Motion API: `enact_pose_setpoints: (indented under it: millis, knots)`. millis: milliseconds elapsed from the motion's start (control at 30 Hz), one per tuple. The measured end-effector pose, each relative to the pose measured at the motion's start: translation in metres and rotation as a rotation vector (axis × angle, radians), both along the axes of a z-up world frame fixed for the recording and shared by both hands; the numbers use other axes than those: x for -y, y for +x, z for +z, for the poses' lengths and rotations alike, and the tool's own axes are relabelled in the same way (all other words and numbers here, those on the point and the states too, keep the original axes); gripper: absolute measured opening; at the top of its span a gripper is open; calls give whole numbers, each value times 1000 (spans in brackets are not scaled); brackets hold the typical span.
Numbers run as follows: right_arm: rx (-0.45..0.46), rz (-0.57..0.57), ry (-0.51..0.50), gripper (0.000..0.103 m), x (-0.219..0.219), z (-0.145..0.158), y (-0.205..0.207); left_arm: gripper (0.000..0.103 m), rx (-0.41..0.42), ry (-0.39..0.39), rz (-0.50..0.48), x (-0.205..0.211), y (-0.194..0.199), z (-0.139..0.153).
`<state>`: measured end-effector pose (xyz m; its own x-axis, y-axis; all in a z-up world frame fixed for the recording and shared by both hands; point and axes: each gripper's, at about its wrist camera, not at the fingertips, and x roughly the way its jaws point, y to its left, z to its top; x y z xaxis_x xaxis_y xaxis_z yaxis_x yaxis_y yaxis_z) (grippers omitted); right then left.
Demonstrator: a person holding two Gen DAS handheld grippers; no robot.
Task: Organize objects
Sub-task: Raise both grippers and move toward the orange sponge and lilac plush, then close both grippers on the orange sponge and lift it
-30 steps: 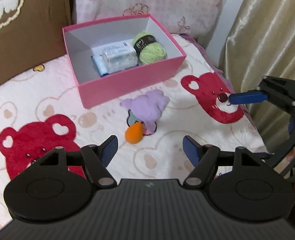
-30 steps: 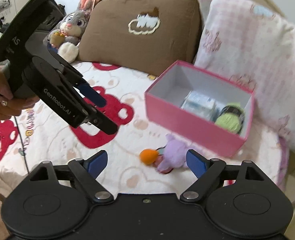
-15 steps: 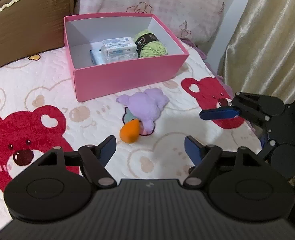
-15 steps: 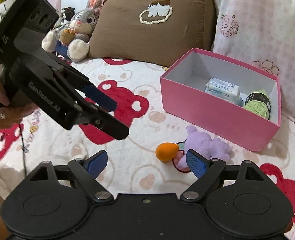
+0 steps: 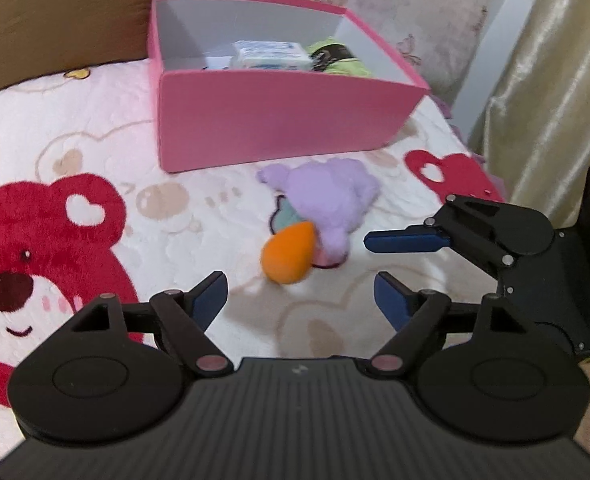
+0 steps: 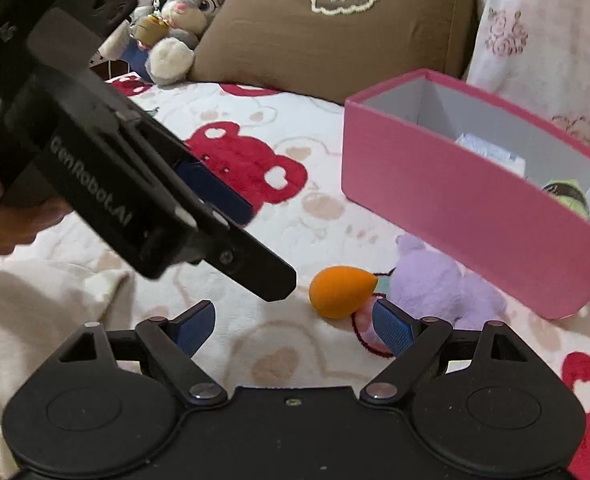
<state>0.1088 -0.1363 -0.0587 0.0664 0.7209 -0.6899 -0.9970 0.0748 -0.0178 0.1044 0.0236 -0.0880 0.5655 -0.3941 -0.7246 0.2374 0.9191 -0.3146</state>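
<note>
Both grippers hang released and empty over a bear-print bedspread (image 5: 75,128), the left gripper (image 5: 301,294) with jaws just widened and the right gripper (image 6: 293,322) wide, nearing an orange egg-shaped sponge (image 5: 289,256) touching a purple plush toy (image 5: 327,196) at centre frame, below the pink box (image 5: 279,124).

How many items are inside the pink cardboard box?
2 visible: a white-and-blue plastic-wrapped packet mid-box and a green yarn ball with a black band to its right in the left wrist view. The pink cardboard box front wall may hide more.
</note>
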Motion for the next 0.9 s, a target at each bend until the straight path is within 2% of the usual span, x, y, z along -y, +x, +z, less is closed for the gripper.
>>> enact_pose_setpoints:
  millis: [167,333,367,400,433,467,533,567,633,700,767,833,900]
  knots:
    - [-65,47,-19,89,-12,-21,4,80,-5,-41,25,-1,13,-26]
    - [-20,-10,-30,89,-20,-35,7,77,-10,-95,37,0,34,-43]
    - [-17,-30,-24,89,-21,-37,9,72,-2,-101,34,0,37,-44]
    - [-29,-47,-14,88,-21,-38,12,59,5,-109,28,0,39,-45]
    - [-58,-67,-3,87,-21,-40,17,51,6,-120,22,1,41,-46]
    - [-89,-80,7,86,-20,-41,20,49,-4,-132,24,0,42,-48]
    - [-154,-101,23,70,-17,-45,26,46,-30,-159,27,1,42,-52]
    - [-171,-122,20,69,-17,-48,27,45,-31,-159,30,2,41,-53]
    - [-141,-129,27,58,-16,-50,24,43,-25,-147,39,3,38,-55]
    - [-106,-131,25,50,-16,-48,21,43,-30,-167,54,1,36,-55]
    - [-115,-155,32,40,-15,-44,24,42,-35,-170,61,0,35,-55]
    - [-139,-165,26,39,-14,-39,27,40,-39,-167,56,0,34,-52]
    - [-123,-160,28,39,-11,-34,23,40,-53,-172,50,0,33,-49]
